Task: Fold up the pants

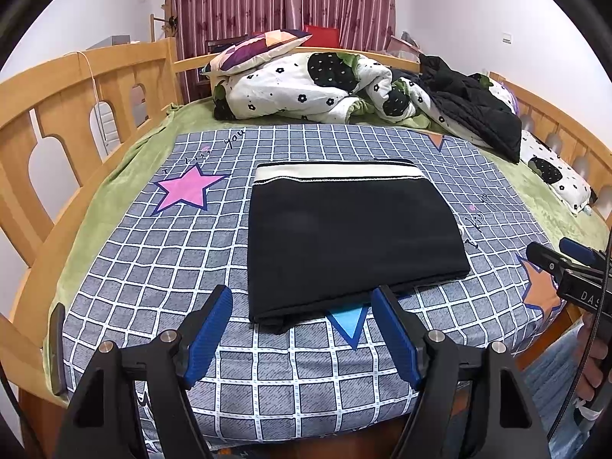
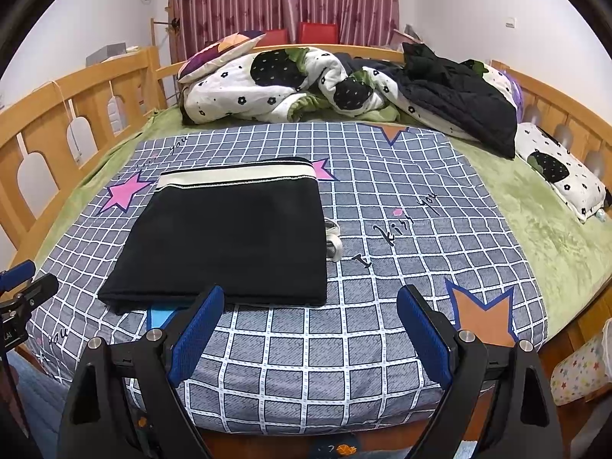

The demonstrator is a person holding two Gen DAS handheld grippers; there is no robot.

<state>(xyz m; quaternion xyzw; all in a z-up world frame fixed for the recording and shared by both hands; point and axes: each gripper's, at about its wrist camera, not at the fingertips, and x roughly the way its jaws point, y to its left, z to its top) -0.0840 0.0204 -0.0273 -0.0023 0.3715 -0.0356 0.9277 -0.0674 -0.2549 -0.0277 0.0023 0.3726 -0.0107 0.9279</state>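
Observation:
The black pants (image 1: 352, 241) lie folded into a flat rectangle on the checked grey sheet (image 1: 160, 267), cream waistband at the far edge. My left gripper (image 1: 302, 306) is open and empty, just short of the fold's near edge. In the right wrist view the folded pants (image 2: 229, 241) lie left of centre, with a white drawstring (image 2: 332, 244) poking out on their right side. My right gripper (image 2: 310, 306) is open and empty over the sheet (image 2: 382, 325), near the pants' front right corner. Each gripper shows at the edge of the other's view: the right (image 1: 554, 264), the left (image 2: 26, 287).
A rumpled white flowered duvet (image 1: 306, 88), a pillow (image 1: 260, 49) and a black jacket (image 1: 474, 107) are piled at the bed's far end. Wooden rails (image 1: 76, 107) run along both sides. A dark phone (image 1: 57, 348) lies at the near left bed edge.

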